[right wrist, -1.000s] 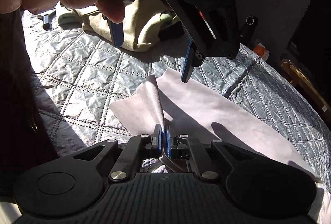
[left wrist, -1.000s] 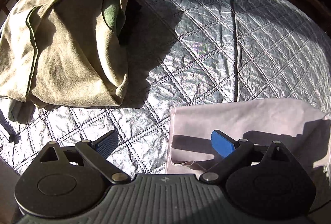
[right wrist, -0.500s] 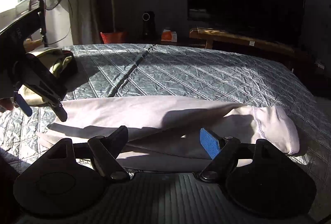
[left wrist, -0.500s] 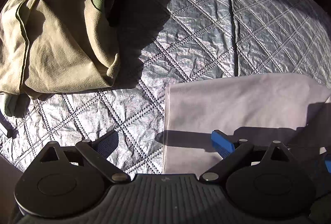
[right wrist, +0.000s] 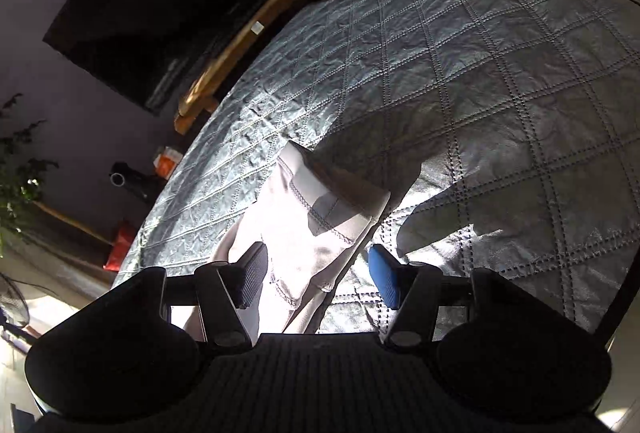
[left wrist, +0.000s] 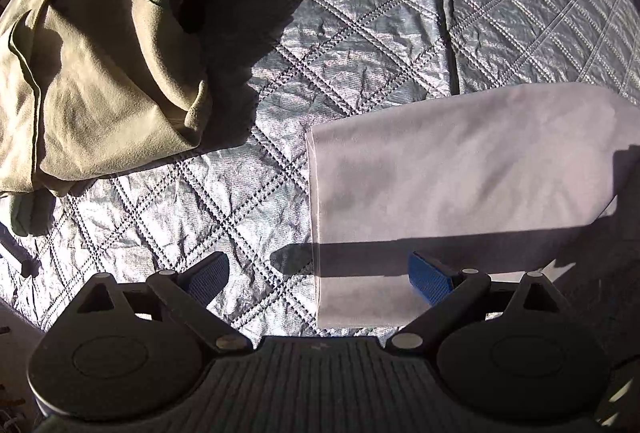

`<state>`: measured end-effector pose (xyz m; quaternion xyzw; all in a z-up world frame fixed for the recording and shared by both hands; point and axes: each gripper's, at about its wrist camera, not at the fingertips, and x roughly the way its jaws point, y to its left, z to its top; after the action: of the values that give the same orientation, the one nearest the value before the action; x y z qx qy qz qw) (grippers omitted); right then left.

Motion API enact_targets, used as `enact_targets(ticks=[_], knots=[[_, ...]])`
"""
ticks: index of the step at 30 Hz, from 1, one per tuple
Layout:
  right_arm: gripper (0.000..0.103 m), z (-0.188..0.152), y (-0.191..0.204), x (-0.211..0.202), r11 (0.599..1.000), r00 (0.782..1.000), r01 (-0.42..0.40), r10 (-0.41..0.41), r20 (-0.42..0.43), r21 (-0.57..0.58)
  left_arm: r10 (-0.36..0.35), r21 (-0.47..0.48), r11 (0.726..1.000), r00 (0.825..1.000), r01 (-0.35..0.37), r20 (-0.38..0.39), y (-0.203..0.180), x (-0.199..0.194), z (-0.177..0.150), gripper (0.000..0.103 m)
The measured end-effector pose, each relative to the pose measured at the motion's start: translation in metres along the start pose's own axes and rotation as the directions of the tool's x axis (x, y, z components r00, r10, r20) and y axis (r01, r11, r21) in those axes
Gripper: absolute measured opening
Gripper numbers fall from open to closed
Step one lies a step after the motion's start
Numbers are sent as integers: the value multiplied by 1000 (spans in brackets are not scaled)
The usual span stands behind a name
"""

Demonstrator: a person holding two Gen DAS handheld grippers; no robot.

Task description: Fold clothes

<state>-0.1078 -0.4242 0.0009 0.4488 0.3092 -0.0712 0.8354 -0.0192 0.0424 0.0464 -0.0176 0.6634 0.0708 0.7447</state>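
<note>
A pale pink garment [left wrist: 460, 173] lies folded into a long flat strip on the grey quilted bedspread [left wrist: 380, 13]. My left gripper [left wrist: 320, 275] points straight down over the strip's left edge and is open. Its right pad [left wrist: 430, 279] hangs above the cloth and its left pad [left wrist: 208, 273] above the quilt. In the right wrist view the garment's stitched hem end [right wrist: 312, 229] lies between the pads of my right gripper [right wrist: 318, 279]. Its jaws are closing, but the pads stand apart from the cloth.
A heap of olive and khaki clothes [left wrist: 100, 65] sits at the quilt's upper left. A small dark object [left wrist: 22, 261] lies at the left edge. Beyond the bed stand a dark TV screen [right wrist: 168, 5], a wooden bench [right wrist: 248, 45] and a potted plant [right wrist: 20, 169].
My right gripper let go of the raised fold, swung to the garment's far end and rolled over. The garment now lies flat as a strip. My left gripper sank slightly, staying open.
</note>
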Motion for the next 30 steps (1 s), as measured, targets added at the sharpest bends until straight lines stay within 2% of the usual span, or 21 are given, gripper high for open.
enact_targets(ticks=[3,7,8,11,14,19,22,23,24,27,30], knots=[[38,2,-1,9,1000,1000,3,-3,0,18,11,11,1000,1000,-11,-10,-2,2,-1,93],[34,10,-12,20,996,1000,-1,2,-13,87,28,31,999,1000,-27,-14,-5,3,-2,96],[29,12,-14,21,995,1000,-5,6,-14,95,30,31,999,999,-30,-14,-5,3,-2,96],[14,18,-9,17,999,1000,-5,4,3,42,36,23,999,999,-35,-14,-4,4,-3,100],[10,28,0,13,1000,1000,-3,3,27,-22,55,47,997,999,-54,-1,-7,2,-4,103],[10,50,4,20,996,1000,8,-8,7,-85,66,65,996,998,-66,12,-7,-1,-6,103],[15,53,3,31,986,994,99,-104,-31,-133,61,63,996,998,-61,12,-5,-2,-7,103],[21,53,2,31,982,990,131,-136,-27,-138,62,66,996,998,-63,13,-4,-2,-8,103],[29,51,-1,26,983,989,147,-148,1,-113,64,70,995,998,-65,15,-3,-2,-9,103],[42,46,-14,8,988,987,155,-154,51,-19,75,85,993,997,-77,20,-1,-2,-12,103],[46,39,-34,1,990,992,123,-125,30,61,87,95,991,996,-89,21,1,-5,-11,103]])
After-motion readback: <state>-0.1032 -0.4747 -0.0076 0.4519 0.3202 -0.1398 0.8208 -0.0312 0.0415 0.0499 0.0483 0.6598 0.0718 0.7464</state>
